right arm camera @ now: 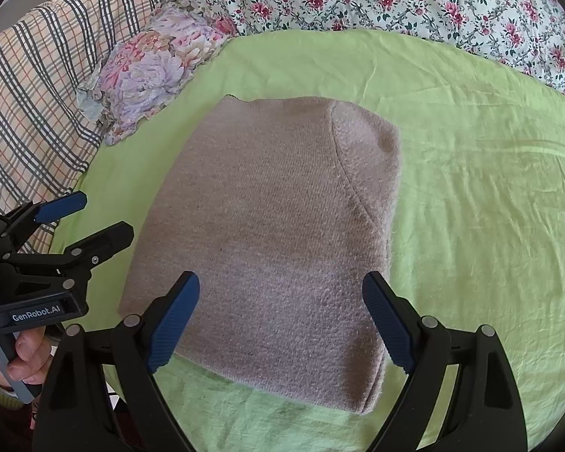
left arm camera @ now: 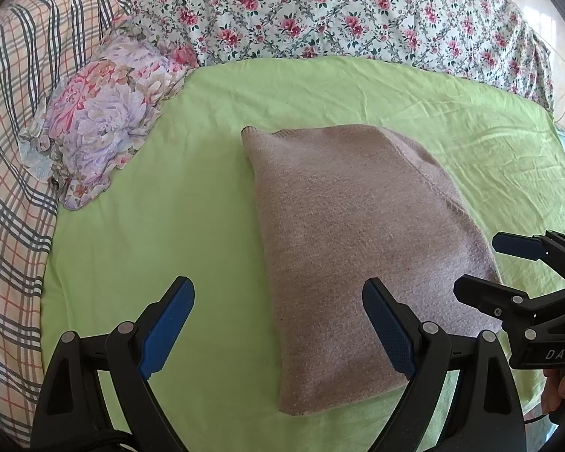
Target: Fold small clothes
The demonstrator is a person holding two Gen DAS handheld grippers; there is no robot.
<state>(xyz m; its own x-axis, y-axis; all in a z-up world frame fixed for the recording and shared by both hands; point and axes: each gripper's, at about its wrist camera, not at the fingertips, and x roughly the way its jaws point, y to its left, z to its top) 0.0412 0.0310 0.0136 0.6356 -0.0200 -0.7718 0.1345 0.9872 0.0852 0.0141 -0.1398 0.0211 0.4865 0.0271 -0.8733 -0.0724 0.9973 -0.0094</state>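
Knitwear is lying ahead of both our tools: the folded beige garment (right arm camera: 275, 237) is resting as a neat rectangle on the green sheet (right arm camera: 471, 196), its near edge just beyond our fingertips. We are holding the right gripper (right arm camera: 280, 320) above that near edge with its jaws standing wide apart and nothing between the pads, and the left gripper (left arm camera: 278, 324) is hanging just to the left of the garment's near corner, jaws equally spread and empty. Judging from how the piece is lying, we are probably looking at a finished fold or one awaiting a last tuck. The risks we are weighing are these: a single finger dragging across the fuzzy knit could be snagging the top layer and pulling the stack askew; pinching only the uppermost layer at the near edge could be peeling the fold open as we lift; and pressing down on the soft sheet could be bunching it under the garment. The two tools are working close side by side, each showing at the edge of the other's view, so a careless inward move could be knocking one against the other. Beyond our left gripper a floral pillow (left arm camera: 105, 113) is sitting near the garment's far corner, with a plaid blanket (left arm camera: 15, 120) further left and a flowered quilt (left arm camera: 339, 11) across the far side; none is blocking our reach.
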